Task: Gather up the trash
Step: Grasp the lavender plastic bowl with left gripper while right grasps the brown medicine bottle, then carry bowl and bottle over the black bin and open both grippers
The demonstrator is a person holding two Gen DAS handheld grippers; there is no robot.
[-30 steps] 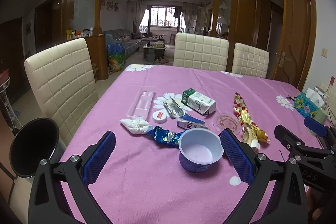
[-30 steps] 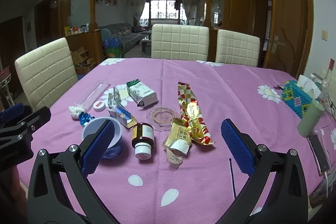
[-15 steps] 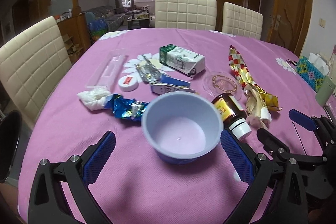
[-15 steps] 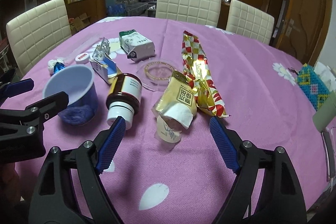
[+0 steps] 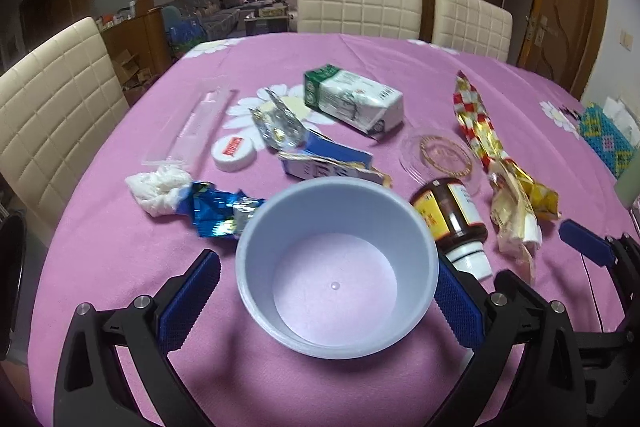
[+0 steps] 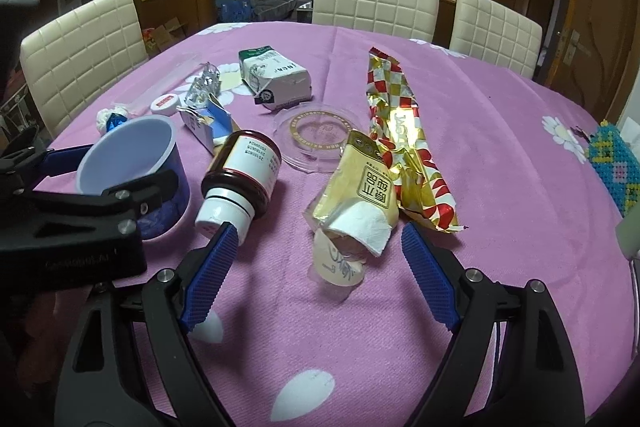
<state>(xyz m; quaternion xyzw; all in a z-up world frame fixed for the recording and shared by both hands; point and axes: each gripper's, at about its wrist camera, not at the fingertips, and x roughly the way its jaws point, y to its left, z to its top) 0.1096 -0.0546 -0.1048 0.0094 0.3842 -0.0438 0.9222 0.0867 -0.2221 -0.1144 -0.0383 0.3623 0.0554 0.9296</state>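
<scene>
Table w/ pink floral cloth [image 5: 120,267]; trash strewn over its near half. Left gripper [image 5: 328,301] spread wide, straddling an upright pale blue cup [image 5: 336,279]; right pad looks at or just beside the cup wall, left pad clear of it w/ a visible gap; no pinch seen. Right gripper [image 6: 316,275] low over the cloth, jaws opening; between them lie a clear plastic cup [image 6: 338,269] on its side and the end of a gold pouch [image 6: 366,187] w/ white tissue stuffed in; pads touch neither. Brown bottle [image 6: 244,167] w/ white cap on its side, between blue cup and pouch; cap just beside right gripper's left pad. Red-gold check wrapper [image 6: 400,131] runs lengthwise beside the pouch, touching it. Clear round lid [image 6: 316,135] flat behind bottle. Green-white carton [image 5: 352,103] on its side further back. Torn blue-white box [image 5: 328,163], foil blister [image 5: 276,123], white cap [image 5: 234,151], blue foil [image 5: 216,211], white wad [image 5: 160,187] left of centre, near the cup. Cream chairs [image 5: 360,3] round the table.
</scene>
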